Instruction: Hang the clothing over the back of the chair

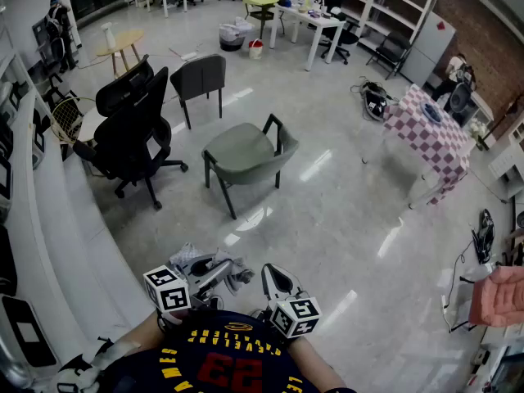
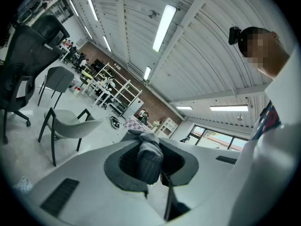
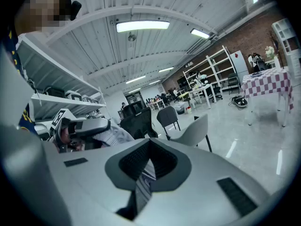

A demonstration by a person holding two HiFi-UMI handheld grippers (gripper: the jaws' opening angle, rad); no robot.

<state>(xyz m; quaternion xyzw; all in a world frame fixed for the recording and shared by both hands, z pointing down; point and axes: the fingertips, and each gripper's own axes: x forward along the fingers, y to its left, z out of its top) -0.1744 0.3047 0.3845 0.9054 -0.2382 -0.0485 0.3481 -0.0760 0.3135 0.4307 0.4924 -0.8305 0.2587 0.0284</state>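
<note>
The clothing [image 1: 199, 264], a crumpled grey-and-white garment, is bunched low in the head view just in front of the person's chest. My left gripper [image 1: 221, 272] is shut on it, and in the left gripper view a grey wad of the clothing [image 2: 148, 158] is pinched between the jaws. My right gripper [image 1: 275, 280] is close beside it on the right. In the right gripper view a striped strip of the clothing [image 3: 145, 181] runs between its closed jaws. The grey-green chair [image 1: 246, 149] with black legs stands on the floor some way ahead, with nothing on its back.
A black office chair [image 1: 129, 126] and a dark grey chair [image 1: 201, 75] stand left of and behind the grey-green one. A checked-cloth table [image 1: 438, 131] is at the right, and a white counter [image 1: 49, 219] runs along the left. Polished floor [image 1: 344, 219] lies between me and the chair.
</note>
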